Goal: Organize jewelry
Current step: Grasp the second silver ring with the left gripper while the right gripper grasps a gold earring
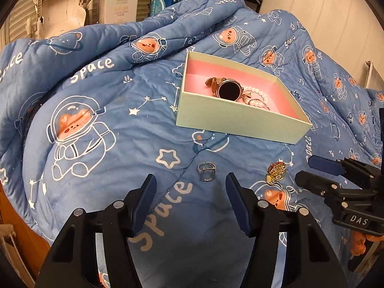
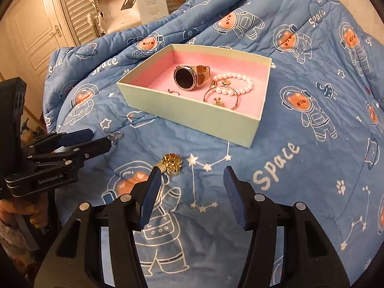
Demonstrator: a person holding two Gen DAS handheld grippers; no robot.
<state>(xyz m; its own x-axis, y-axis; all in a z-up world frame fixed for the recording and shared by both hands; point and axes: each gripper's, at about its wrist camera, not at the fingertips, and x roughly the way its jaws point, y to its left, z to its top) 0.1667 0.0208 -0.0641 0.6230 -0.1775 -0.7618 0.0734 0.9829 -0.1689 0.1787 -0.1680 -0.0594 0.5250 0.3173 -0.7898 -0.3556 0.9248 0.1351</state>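
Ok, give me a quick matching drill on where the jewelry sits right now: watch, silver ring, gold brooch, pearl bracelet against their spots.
Things:
1. watch
2. silver ring
3. gold brooch
4. pearl bracelet

Places:
A. on the quilt, just ahead of the open left gripper
B. in the box, to the right of the watch
C. on the quilt, by the left fingertip of the open right gripper
D. in the box, dark round face showing

Pairs: 1-D, 2-A, 3-C, 4-B

One box (image 2: 192, 117) – inside it one watch (image 2: 186, 76), two bracelets (image 2: 236, 82); outside, one ring (image 1: 206, 171), one brooch (image 2: 171, 163).
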